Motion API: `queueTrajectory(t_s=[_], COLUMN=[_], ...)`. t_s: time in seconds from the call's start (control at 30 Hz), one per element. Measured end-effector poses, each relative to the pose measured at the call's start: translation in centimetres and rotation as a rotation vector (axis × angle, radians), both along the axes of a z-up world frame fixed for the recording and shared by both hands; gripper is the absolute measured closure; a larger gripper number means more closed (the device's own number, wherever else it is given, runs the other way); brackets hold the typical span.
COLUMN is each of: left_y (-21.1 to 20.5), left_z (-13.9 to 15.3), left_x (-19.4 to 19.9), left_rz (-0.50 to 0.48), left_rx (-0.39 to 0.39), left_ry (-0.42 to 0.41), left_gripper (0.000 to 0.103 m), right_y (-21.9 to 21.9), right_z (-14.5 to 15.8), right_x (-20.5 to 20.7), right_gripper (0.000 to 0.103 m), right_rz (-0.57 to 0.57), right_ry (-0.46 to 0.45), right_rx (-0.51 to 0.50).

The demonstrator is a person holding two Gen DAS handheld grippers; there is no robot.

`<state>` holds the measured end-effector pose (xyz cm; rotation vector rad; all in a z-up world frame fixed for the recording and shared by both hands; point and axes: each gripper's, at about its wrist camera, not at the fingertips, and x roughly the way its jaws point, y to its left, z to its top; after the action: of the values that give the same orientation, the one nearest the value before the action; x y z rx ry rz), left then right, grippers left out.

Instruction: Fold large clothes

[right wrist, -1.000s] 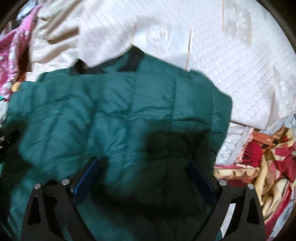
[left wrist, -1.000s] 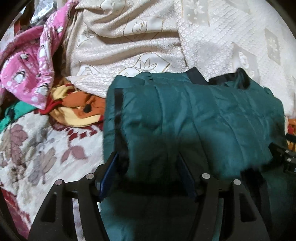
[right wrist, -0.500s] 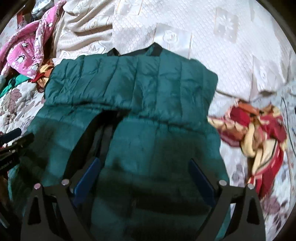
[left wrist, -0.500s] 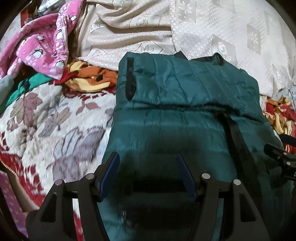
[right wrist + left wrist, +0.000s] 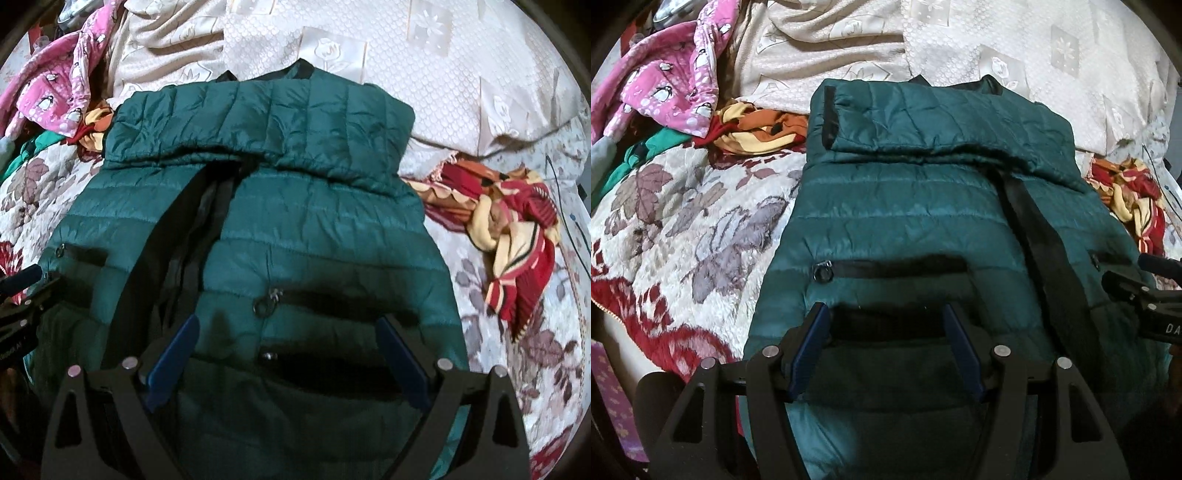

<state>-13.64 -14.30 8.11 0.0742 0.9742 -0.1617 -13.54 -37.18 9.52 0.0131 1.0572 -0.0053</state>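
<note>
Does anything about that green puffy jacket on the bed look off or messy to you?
Mostly tidy. The green jacket has its sleeves folded across the top, but the front gapes open along the black zipper, showing dark lining, so the two halves do not meet. Loose clothes lie bunched beside it: a pink penguin garment and a red striped cloth.

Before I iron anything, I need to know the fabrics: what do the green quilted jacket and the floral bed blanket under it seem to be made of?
The green quilted jacket: likely thin nylon or polyester shell, given its slight sheen, fine crinkles and stitched puffy channels. The floral bed blanket: probably plush synthetic fleece, with its fuzzy, matte pile.
</note>
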Motion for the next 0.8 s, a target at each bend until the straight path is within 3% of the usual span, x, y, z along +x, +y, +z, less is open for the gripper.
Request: queueTrajectory(t_s=[0.43,0.8], left_y=[0.1,3.3], left_z=[0.4,1.7], left_x=[-0.7,-2.8], left_rz=[0.002,0.084], left_rx=[0.026,0.064], left_ry=[-0.015,-0.037], left_gripper=[0.056,0.056], right_y=[-1.4,-1.0], right_z=[-0.2,0.3], right_x=[-1.8,-2.6], right_gripper=[0.005,0.005], right_rz=[-0.026,-0.001], right_ry=[0.017,-0.005], right_rx=[0.013,0.07])
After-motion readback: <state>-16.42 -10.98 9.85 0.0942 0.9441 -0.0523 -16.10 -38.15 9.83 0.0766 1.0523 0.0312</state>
